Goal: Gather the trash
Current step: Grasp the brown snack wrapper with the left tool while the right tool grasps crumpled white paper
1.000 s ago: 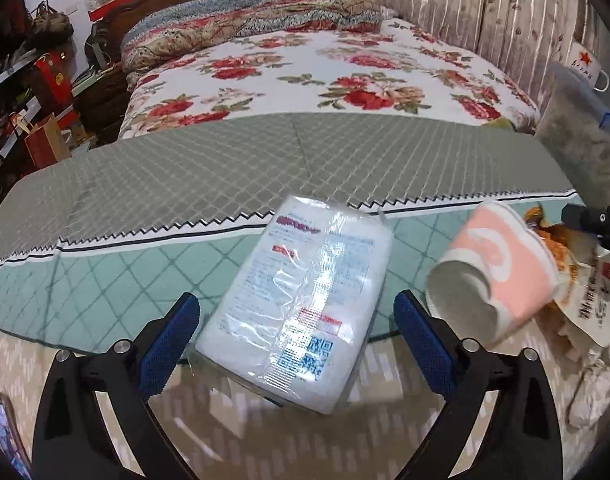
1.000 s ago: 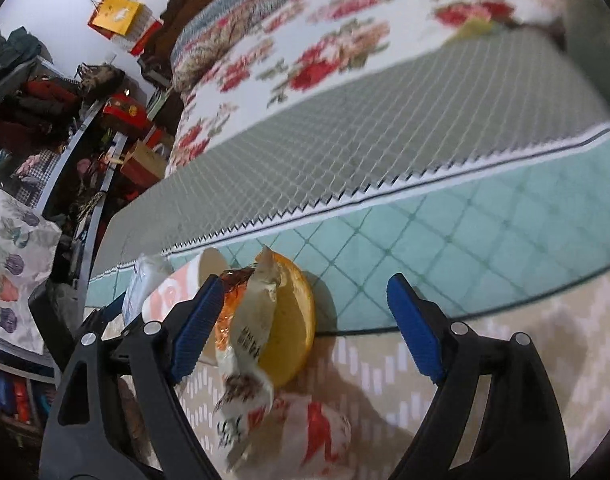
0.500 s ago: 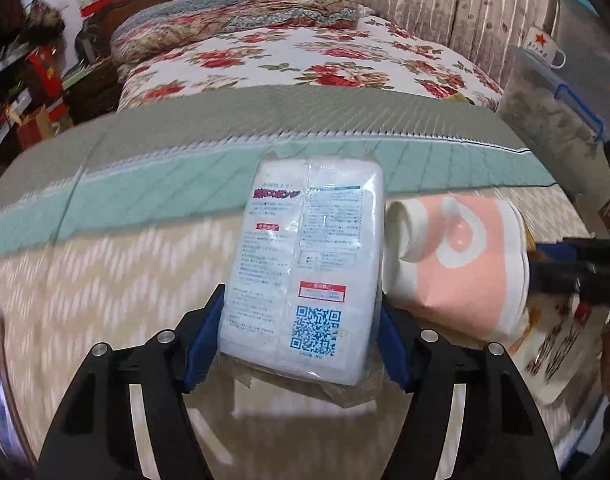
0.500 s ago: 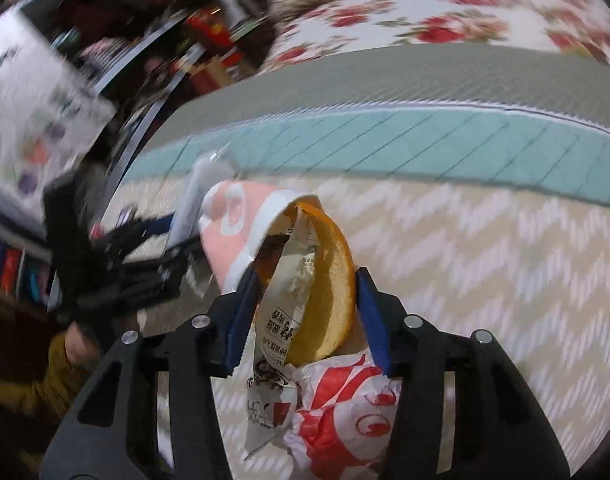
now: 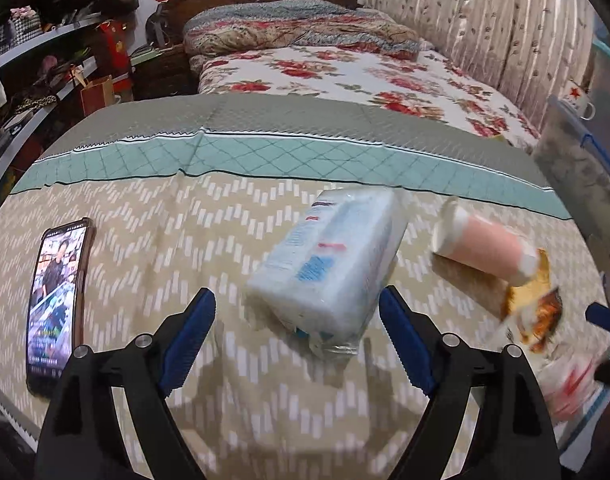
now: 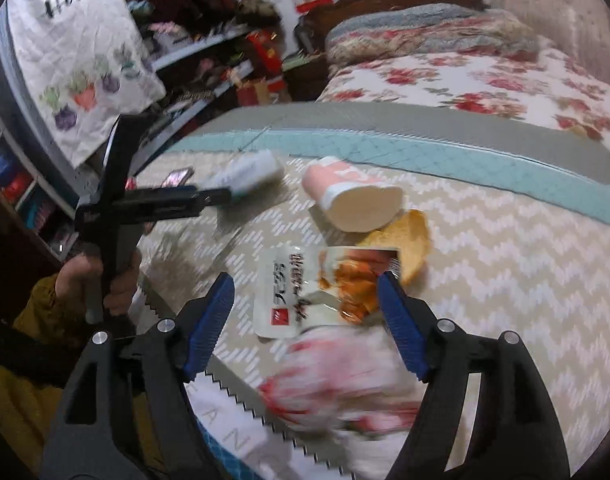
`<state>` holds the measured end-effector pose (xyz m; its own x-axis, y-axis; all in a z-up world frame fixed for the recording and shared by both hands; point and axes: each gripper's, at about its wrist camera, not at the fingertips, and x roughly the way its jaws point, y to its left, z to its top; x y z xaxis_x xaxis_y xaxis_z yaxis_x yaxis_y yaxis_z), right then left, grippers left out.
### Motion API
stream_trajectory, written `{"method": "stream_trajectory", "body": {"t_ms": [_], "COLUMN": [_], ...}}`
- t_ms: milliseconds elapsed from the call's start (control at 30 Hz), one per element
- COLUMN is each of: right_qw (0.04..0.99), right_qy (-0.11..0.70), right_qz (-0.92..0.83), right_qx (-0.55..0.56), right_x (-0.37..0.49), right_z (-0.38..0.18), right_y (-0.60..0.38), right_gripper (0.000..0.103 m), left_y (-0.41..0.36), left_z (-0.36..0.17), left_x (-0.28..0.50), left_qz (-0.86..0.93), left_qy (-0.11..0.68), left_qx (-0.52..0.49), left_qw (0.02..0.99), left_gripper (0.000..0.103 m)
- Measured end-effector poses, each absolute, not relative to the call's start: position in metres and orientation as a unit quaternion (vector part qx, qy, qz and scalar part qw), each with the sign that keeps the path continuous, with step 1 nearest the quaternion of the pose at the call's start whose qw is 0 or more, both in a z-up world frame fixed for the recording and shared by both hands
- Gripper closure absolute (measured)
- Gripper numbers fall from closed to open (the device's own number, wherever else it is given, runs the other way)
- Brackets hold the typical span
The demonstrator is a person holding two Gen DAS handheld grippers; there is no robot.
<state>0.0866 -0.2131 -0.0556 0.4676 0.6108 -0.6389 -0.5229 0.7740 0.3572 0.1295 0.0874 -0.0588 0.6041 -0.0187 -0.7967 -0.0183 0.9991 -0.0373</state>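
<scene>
White plastic-wrapped tissue pack [image 5: 329, 264] lies tilted on the beige zigzag quilt [image 5: 185, 232], just ahead of the left gripper [image 5: 297, 340], long axis running away rightward. Both grippers' jaws have just been opening, released; a printed snack wrapper [image 6: 325, 288] lies between the right gripper [image 6: 305, 320] tips.

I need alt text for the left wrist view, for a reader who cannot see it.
The open left gripper hangs over a bedspread, its blue fingers apart around a blurred white tissue pack. A phone lies at left; a pink cup and snack wrapper at right.

hand-held gripper [image 5: 295, 334]: black frame | blue ridged pads | silver screws | sleeve [image 6: 45, 304]: mustard
</scene>
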Motion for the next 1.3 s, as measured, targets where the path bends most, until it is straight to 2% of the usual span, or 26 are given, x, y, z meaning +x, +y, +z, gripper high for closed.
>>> {"method": "stream_trajectory", "body": {"t_ms": [100, 267, 367, 433, 767, 867, 967, 1033, 1167, 1200, 1267, 1300], "right_qw": [0.868, 0.876, 0.872, 0.868, 0.864, 0.865, 0.87, 0.867, 0.855, 0.852, 0.851, 0.858], "right_qy": [0.38, 0.377, 0.388, 0.391, 0.389, 0.372, 0.364, 0.371, 0.403, 0.414, 0.434, 0.428], "right_qz": [0.305, 0.251, 0.229, 0.23, 0.245, 0.275, 0.285, 0.287, 0.286, 0.283, 0.275, 0.27], "right_qx": [0.099, 0.163, 0.193, 0.2, 0.206, 0.196, 0.172, 0.166, 0.156, 0.149, 0.11, 0.089], "right_x": [0.072, 0.073, 0.079, 0.078, 0.065, 0.045, 0.022, 0.013, 0.012, 0.014, 0.014, 0.011], "right_z": [-0.053, -0.056, -0.065, -0.068, -0.078, -0.075, -0.075, -0.08, -0.101, -0.108, -0.118, -0.116], "right_y": [-0.244, -0.285, -0.301, -0.305, -0.307, -0.302, -0.298, -0.294, -0.28, -0.275, -0.262, -0.26], "right_gripper": [0.028, 0.029, 0.036, 0.036, 0.037, 0.035, 0.027, 0.025, 0.025, 0.026, 0.057, 0.062], "left_y": [0.077, 0.064, 0.054, 0.043, -0.018, -0.019, -0.014, -0.016, -0.044, -0.048, -0.055, -0.053], "left_z": [-0.055, -0.05, -0.038, -0.035, -0.075, -0.08, -0.062, -0.051, -0.042, -0.043, -0.05, -0.053], "left_x": [0.12, 0.117, 0.111, 0.107, 0.115, 0.116, 0.107, 0.101, 0.085, 0.084, 0.087, 0.09], "left_qz": [-0.011, -0.022, -0.062, -0.102, -0.231, -0.227, -0.239, -0.26, -0.285, -0.281, -0.264, -0.259], "left_qy": [0.44, 0.44, 0.425, 0.427, 0.481, 0.488, 0.459, 0.444, 0.424, 0.422, 0.429, 0.433], "left_qx": [-0.003, 0.004, -0.006, -0.013, -0.011, -0.017, -0.03, -0.035, 0.017, 0.032, 0.052, 0.052], "left_qw": [0.898, 0.898, 0.903, 0.898, 0.846, 0.843, 0.855, 0.857, 0.86, 0.861, 0.862, 0.862], "left_gripper": [0.017, 0.017, 0.016, 0.012, 0.012, 0.013, 0.013, 0.013, 0.013, 0.013, 0.013, 0.012]}}
